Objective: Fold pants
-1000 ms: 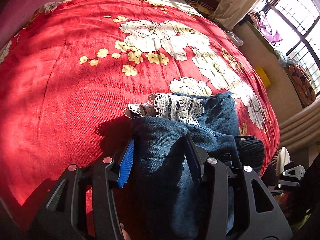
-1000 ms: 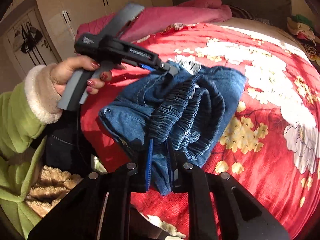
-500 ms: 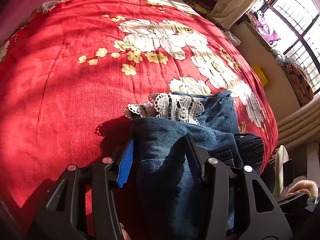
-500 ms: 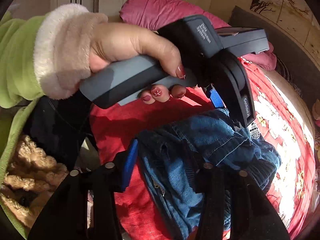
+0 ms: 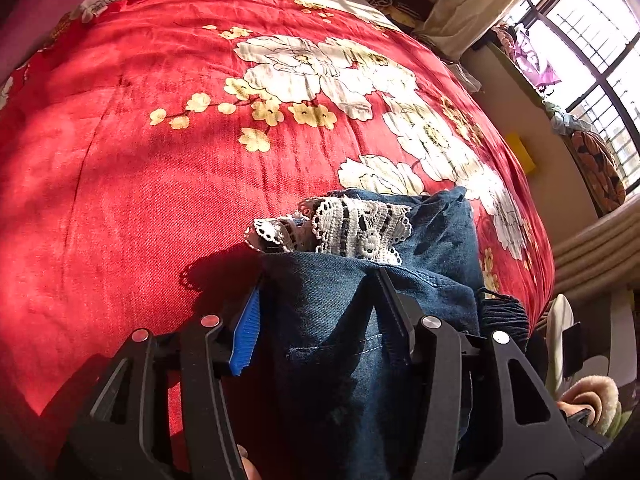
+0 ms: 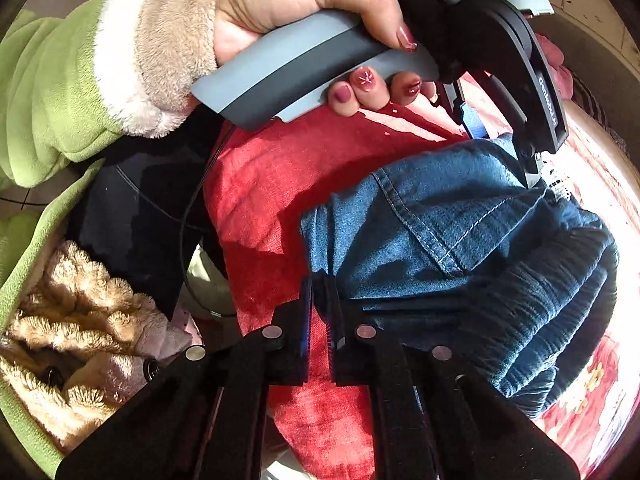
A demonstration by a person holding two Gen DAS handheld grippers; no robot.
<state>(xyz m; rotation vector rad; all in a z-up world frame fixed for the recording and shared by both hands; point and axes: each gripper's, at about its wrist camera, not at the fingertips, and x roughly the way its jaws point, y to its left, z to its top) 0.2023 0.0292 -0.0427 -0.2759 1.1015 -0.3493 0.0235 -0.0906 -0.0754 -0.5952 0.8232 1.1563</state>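
red bedspread (image 5: 160, 200) under bunched pants (image 5: 340, 340), legs hidden.

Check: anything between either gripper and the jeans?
Nothing visible. The left gripper straddles the folded jeans on the red bedspread, jaws apart. The right gripper is pinched on the jeans' near edge.

Folded blue pants (image 5: 360, 320) with a white lace hem (image 5: 352, 228) are seen on the red floral bedspread (image 5: 160, 160), straddled near the camera by the wide-spread left gripper (image 5: 316, 300).
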